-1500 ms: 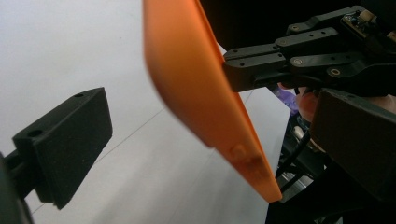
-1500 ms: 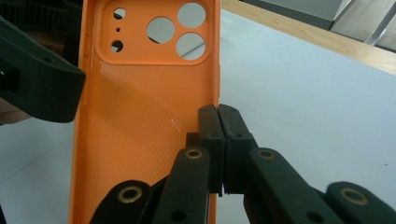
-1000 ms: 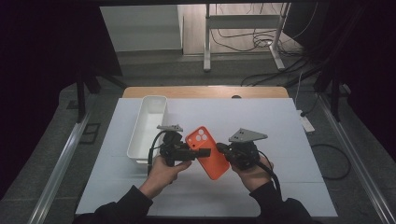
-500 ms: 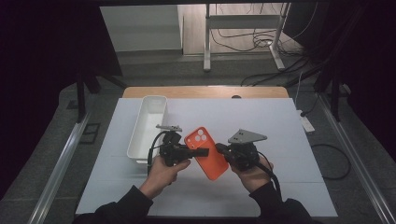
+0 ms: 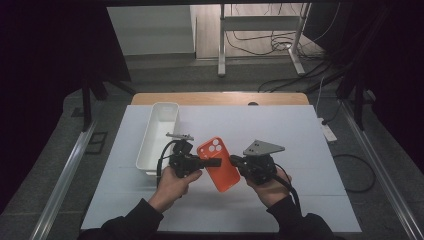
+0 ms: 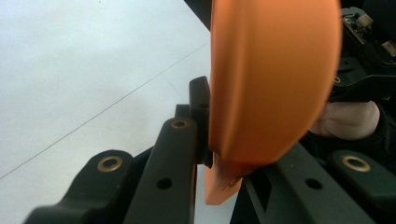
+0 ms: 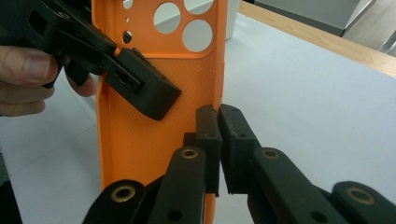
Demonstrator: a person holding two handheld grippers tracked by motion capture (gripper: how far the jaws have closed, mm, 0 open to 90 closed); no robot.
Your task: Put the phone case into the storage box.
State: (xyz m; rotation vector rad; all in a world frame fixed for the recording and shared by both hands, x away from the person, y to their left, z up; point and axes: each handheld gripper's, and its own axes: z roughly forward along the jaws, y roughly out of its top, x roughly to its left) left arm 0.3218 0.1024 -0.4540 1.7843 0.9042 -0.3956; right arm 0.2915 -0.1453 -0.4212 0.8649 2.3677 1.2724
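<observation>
White table sheet [image 5: 300, 130] on a wooden tabletop [image 5: 220, 98], dark room around.

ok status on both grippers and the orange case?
Left gripper jaws just closed on the orange phone case. Right gripper shut on its opposite edge. Case held above the table. White bin alongside, nothing blocking.

White tray [image 5: 159, 135] crowds the left claw [image 5: 212, 162]; the mat [image 5: 300, 140] seems open rightward.
</observation>
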